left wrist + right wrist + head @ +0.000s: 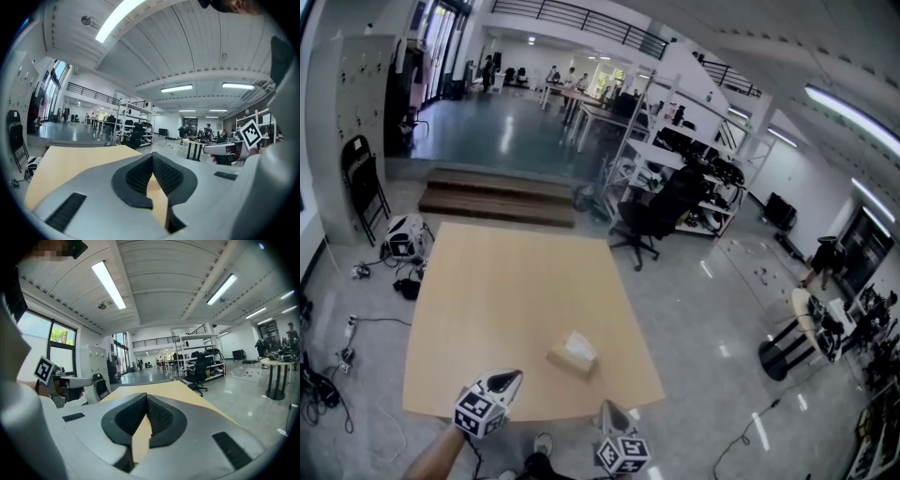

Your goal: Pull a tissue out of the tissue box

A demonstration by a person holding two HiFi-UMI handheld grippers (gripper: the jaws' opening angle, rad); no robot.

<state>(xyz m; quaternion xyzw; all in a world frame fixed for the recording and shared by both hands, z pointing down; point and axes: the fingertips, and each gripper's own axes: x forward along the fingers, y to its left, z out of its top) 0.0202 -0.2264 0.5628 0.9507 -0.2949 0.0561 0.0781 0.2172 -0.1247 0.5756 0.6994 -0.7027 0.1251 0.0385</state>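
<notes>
The tissue box (573,353), a small tan carton with white tissue at its top, lies on the light wooden table (506,291) near the front edge. My left gripper (514,376) hovers at the table's front edge, to the left of the box and short of it, jaws shut and empty. My right gripper (607,407) is just off the front edge, below and right of the box, also shut and empty. In the left gripper view the left gripper (152,155) has its pads together over the table (70,159). In the right gripper view the right gripper (146,396) is likewise closed. Neither gripper view shows the box.
A black office chair (652,220) stands past the table's far right corner, with shelving racks (675,159) behind it. A low wooden step (497,197) runs beyond the far edge. A folding chair (364,183) and cables (328,375) are on the left floor.
</notes>
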